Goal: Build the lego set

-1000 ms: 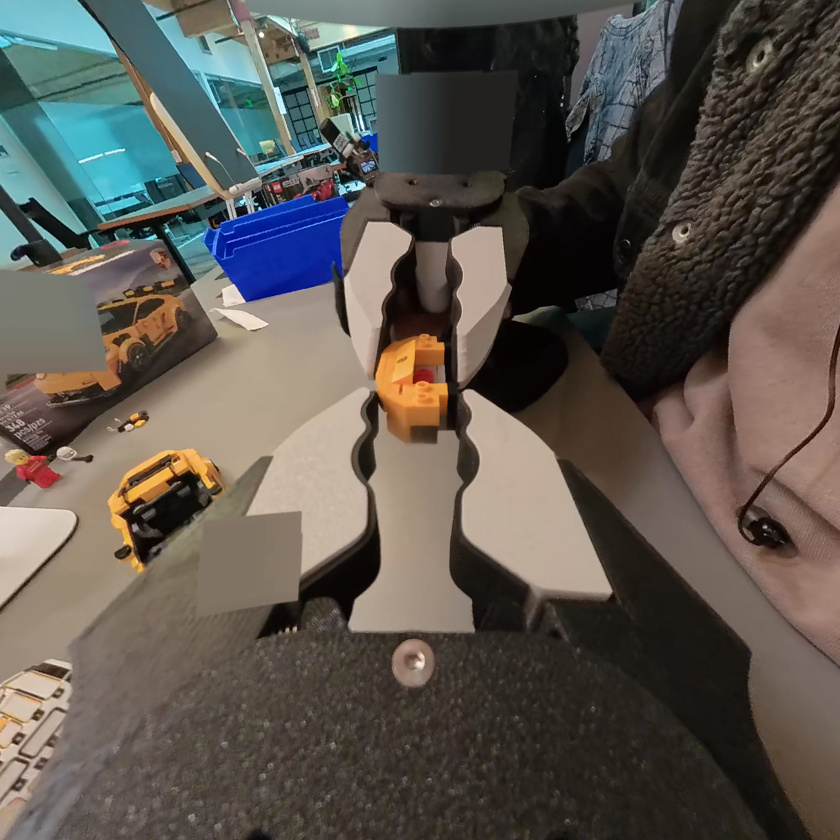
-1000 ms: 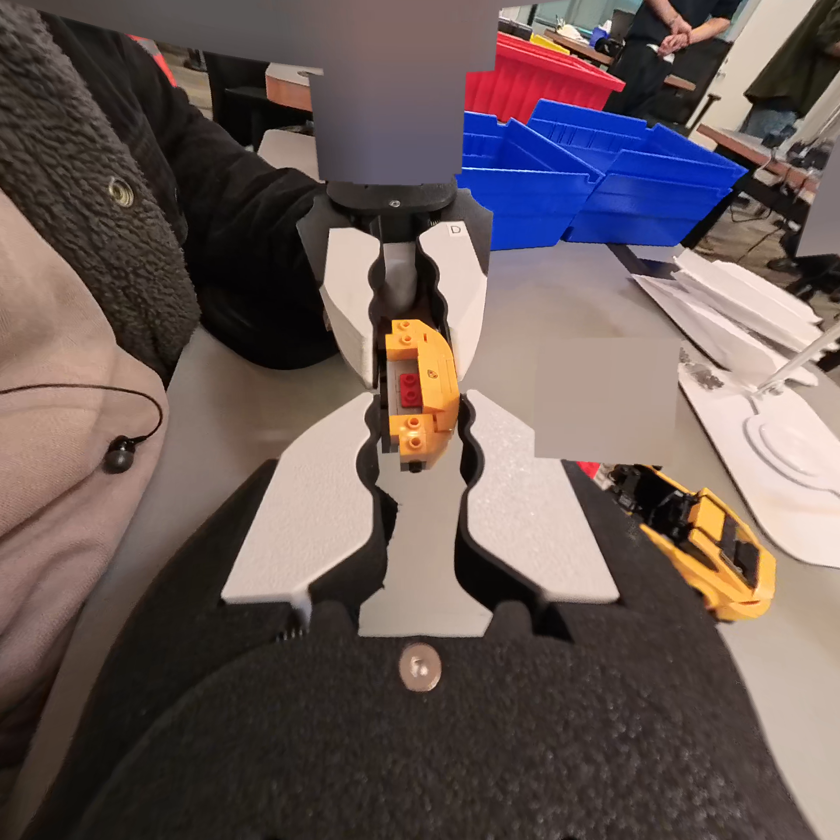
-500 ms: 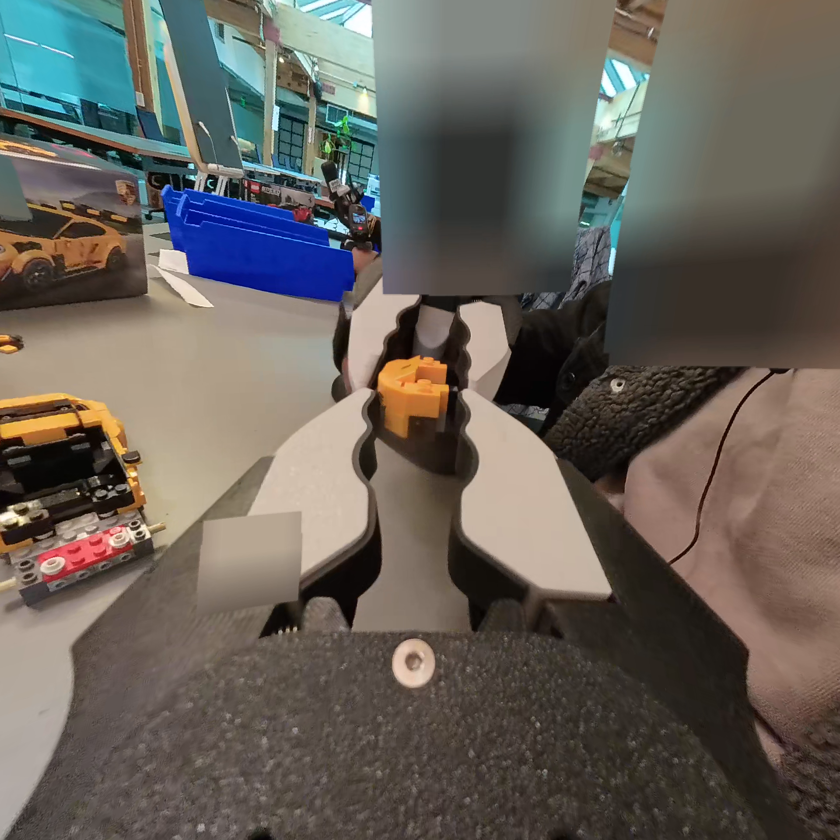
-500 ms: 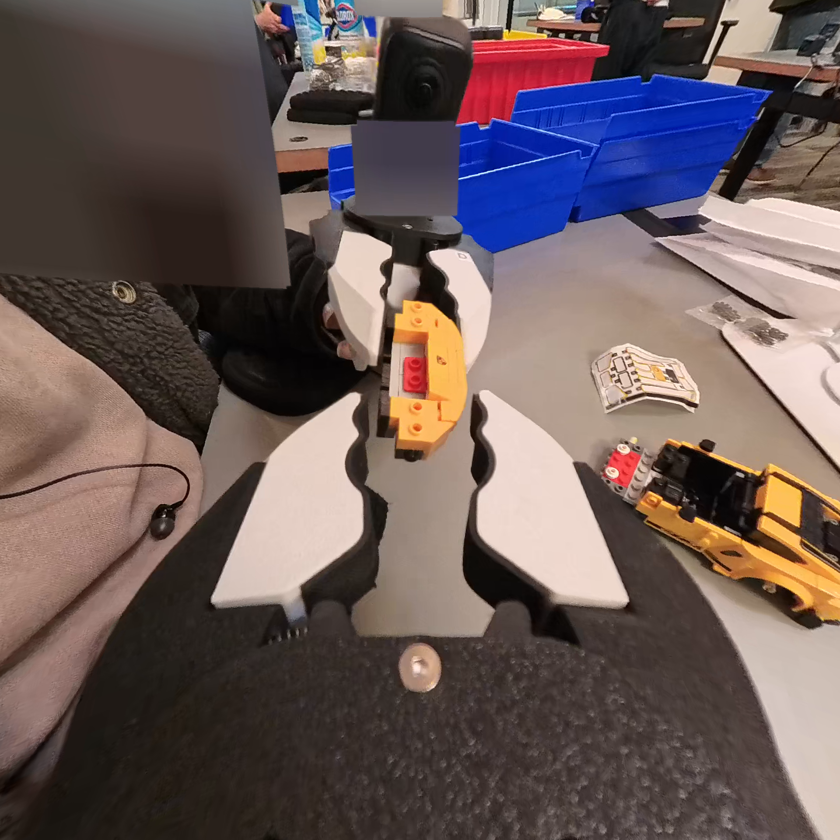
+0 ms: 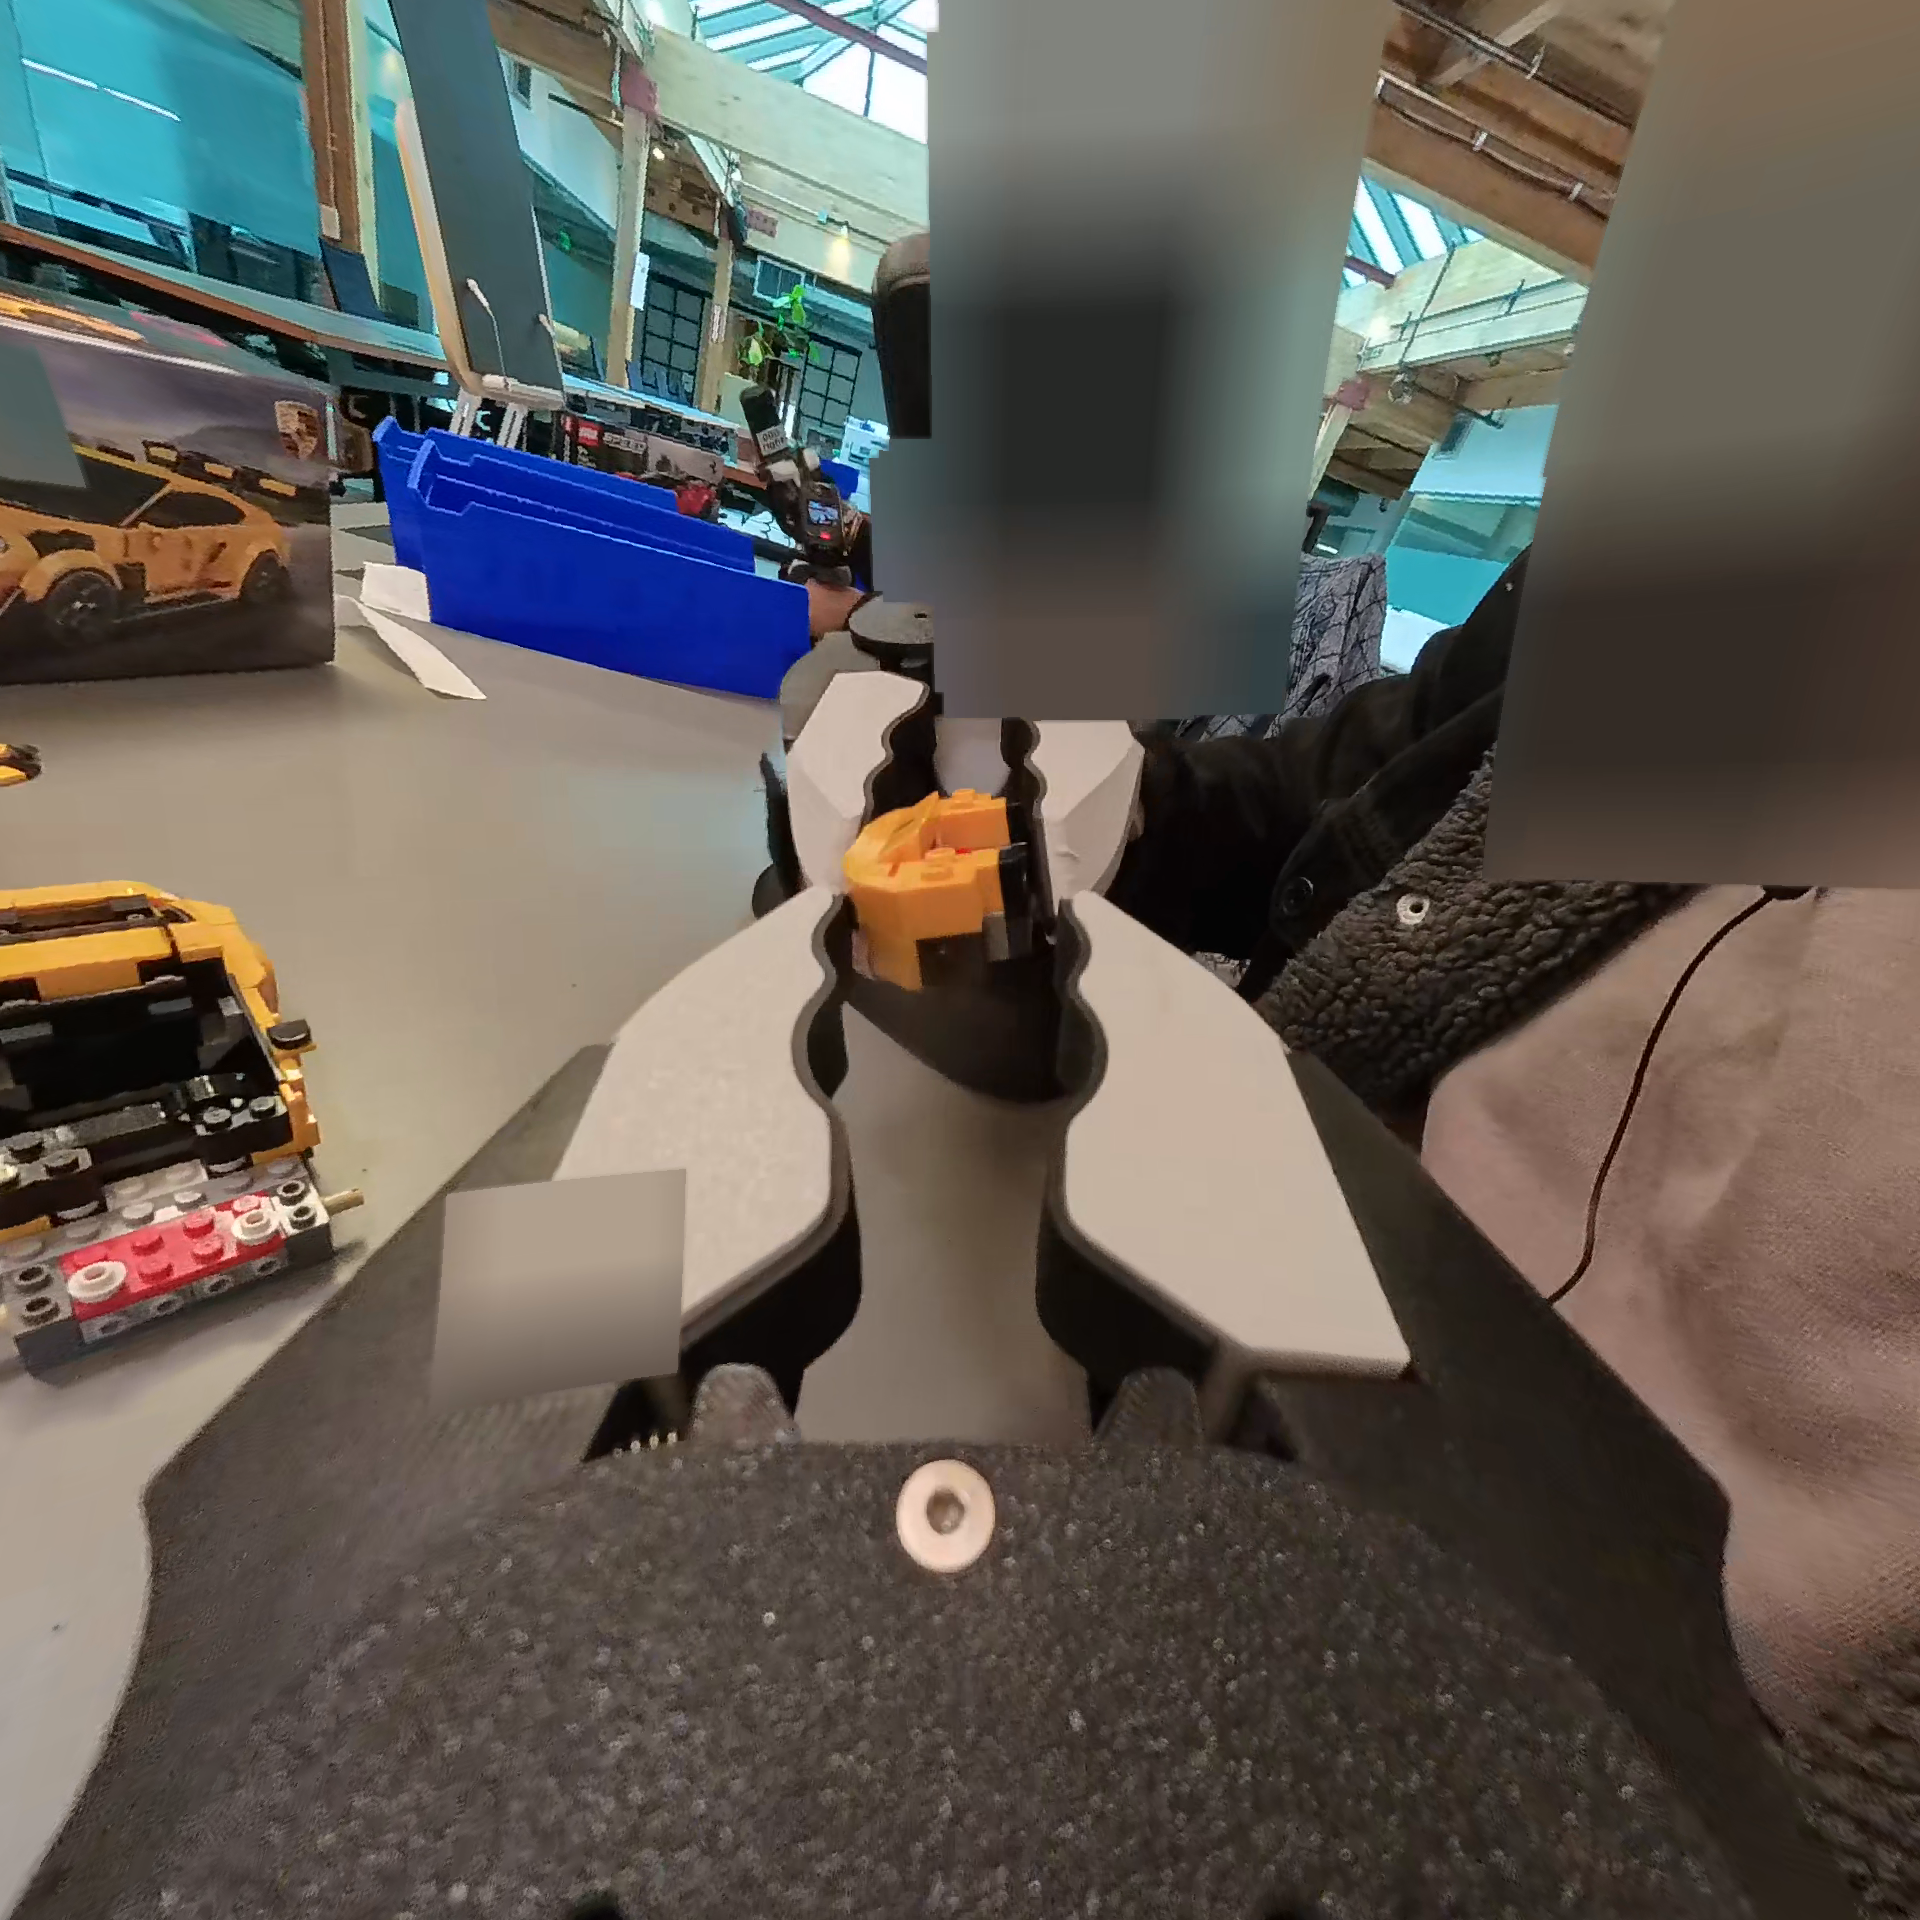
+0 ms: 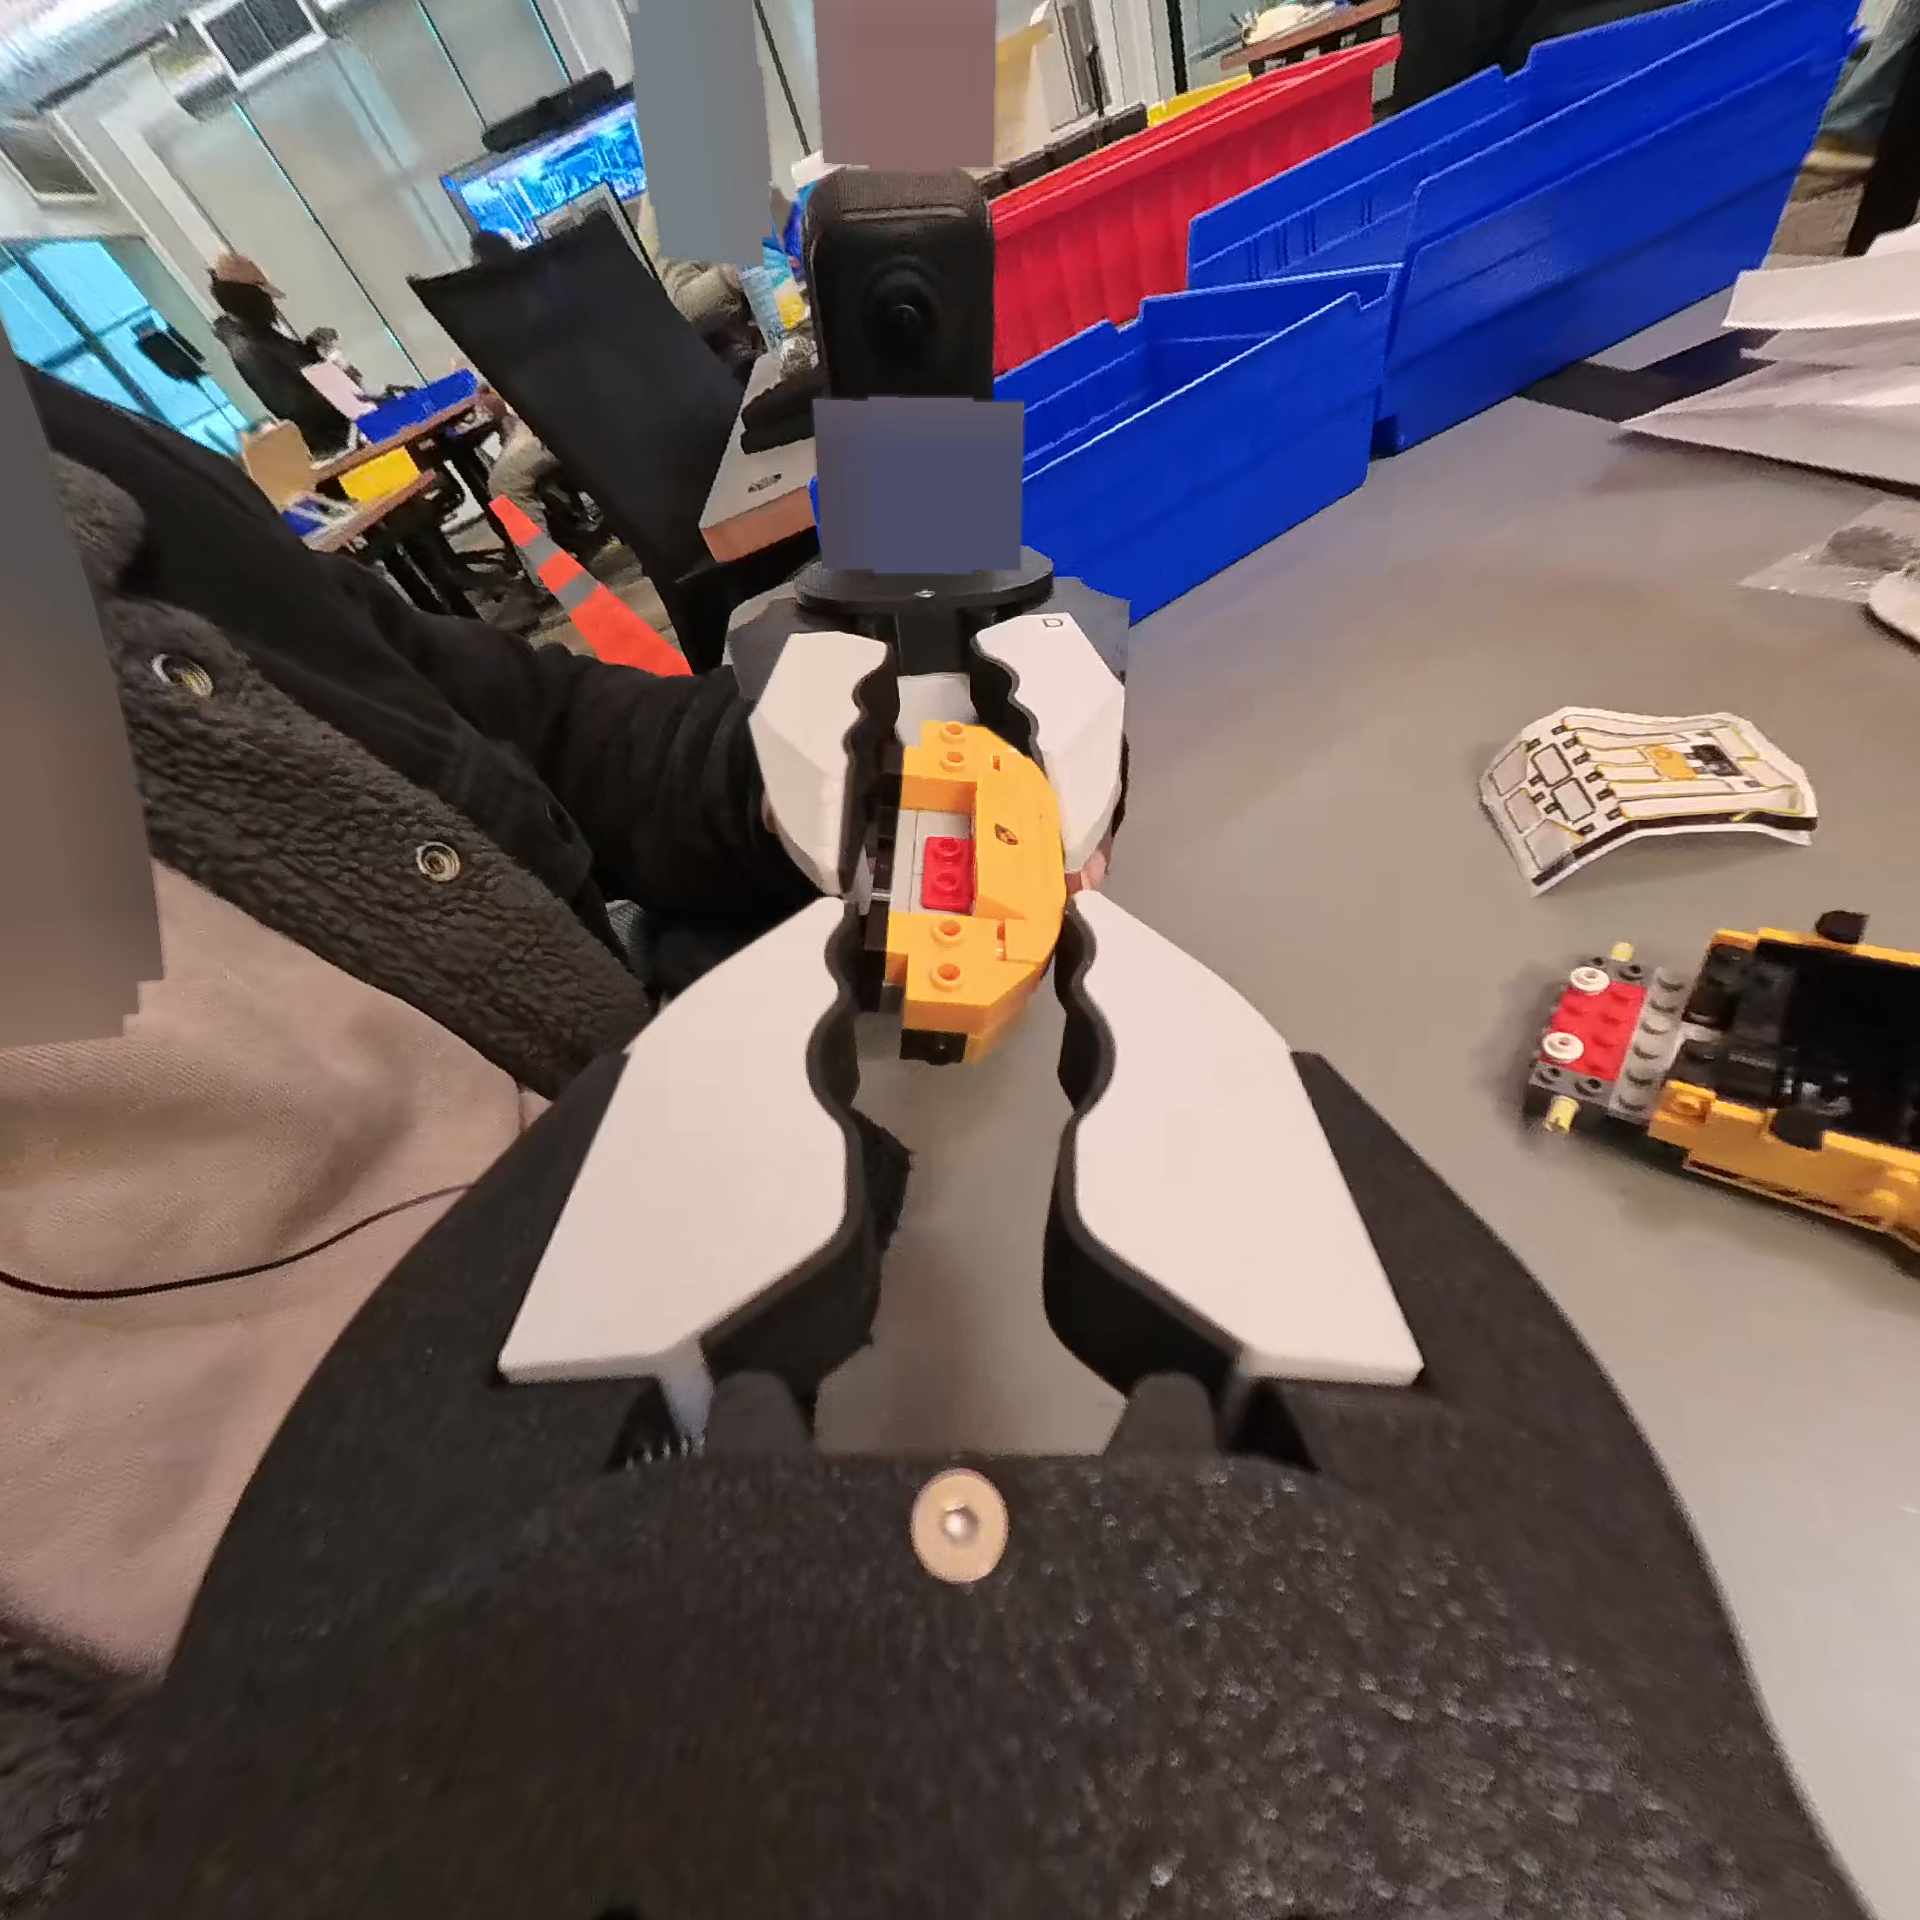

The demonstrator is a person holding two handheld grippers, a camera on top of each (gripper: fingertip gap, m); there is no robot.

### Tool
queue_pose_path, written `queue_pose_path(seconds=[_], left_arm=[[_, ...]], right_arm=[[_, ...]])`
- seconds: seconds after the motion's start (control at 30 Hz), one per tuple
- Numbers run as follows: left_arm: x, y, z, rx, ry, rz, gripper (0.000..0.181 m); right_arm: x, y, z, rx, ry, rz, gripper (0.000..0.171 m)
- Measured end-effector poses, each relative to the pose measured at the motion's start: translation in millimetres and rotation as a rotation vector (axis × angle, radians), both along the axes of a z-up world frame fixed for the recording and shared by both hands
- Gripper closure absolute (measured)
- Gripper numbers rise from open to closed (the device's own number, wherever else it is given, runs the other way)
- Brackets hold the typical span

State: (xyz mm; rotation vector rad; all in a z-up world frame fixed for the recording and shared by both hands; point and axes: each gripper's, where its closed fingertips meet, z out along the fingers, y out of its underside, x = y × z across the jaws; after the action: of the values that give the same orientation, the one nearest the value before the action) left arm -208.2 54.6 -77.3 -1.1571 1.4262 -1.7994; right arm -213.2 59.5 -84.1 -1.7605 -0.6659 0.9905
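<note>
The car body (image 6: 1766, 1070) sits on the grey table (image 6: 1403, 727) off to the right of the right gripper (image 6: 956, 977), chassis built, cabin walls up, but the front end is bare — red and grey plates exposed, no nose fitted. That missing nose looks to be the yellow sub-assembly (image 6: 971, 883) held up in the air between the two tools. So, by my reckoning, the build is well along, with this front section not yet joined to the car and a sticker sheet (image 6: 1652, 790) lying unused beyond the car.

Now the pose: both tools are raised clear of the table and pointed tip to tip, meeting just in front of the person's chest. The left gripper (image 5: 945, 914) is clenched on the far end of the piece; the right one has its fingers close against the near end, though whether it truly pinches or only cradles — cannot tell. The piece stands on edge, studs facing the right camera.
</note>
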Motion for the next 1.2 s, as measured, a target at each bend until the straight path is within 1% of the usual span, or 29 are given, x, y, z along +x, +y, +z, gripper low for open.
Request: queue_pose_path(seconds=[0.07,0.17,0.23,0.3,0.4,0.5,0.6,0.77,0.9,1.0,1.07,1.13,1.17,1.2], left_arm=[[0,-2,-3,0.042,0.003,0.003,0.147],[1,-2,-8,0.143,0.010,0.032,0.147],[2,-4,-10,0.143,0.020,0.020,0.146],[1,-6,-10,0.096,0.032,-0.011,0.143],[0,-9,-11,-0.029,0.083,-0.084,0.141],[0,-13,-13,-0.166,0.132,-0.150,0.146],[0,-15,-15,-0.200,0.157,-0.177,0.154],[0,-14,-15,-0.184,0.150,-0.168,0.156],[1,-10,-14,-0.153,0.132,-0.138,0.157],[2,-7,-16,-0.061,0.113,-0.092,0.158],[3,-5,-19,0.077,0.093,-0.039,0.158],[5,-4,-24,0.251,0.080,0.024,0.158],[7,-3,-28,0.345,0.073,0.058,0.158],[7,-3,-30,0.434,0.061,0.086,0.158]], right_arm=[[-2,-3,0,0.065,-0.044,0.003,0.135],[0,-3,-2,0.294,-0.252,-0.039,0.135],[1,-4,-2,0.426,-0.372,-0.058,0.135],[3,-4,-4,0.533,-0.480,-0.070,0.135],[3,-6,-6,0.600,-0.541,-0.076,0.136],[5,-6,-9,0.638,-0.582,-0.075,0.136],[3,-6,-11,0.672,-0.614,-0.079,0.136],[3,-3,-11,0.744,-0.677,-0.102,0.136],[6,0,-8,0.717,-0.655,-0.120,0.136],[8,-2,-3,0.614,-0.550,-0.102,0.132],[10,-7,-2,0.481,-0.432,-0.053,0.132],[12,-12,2,0.373,-0.329,-0.004,0.132],[13,-12,1,0.325,-0.312,0.005,0.132],[16,-10,-4,0.280,-0.332,0.006,0.131]])
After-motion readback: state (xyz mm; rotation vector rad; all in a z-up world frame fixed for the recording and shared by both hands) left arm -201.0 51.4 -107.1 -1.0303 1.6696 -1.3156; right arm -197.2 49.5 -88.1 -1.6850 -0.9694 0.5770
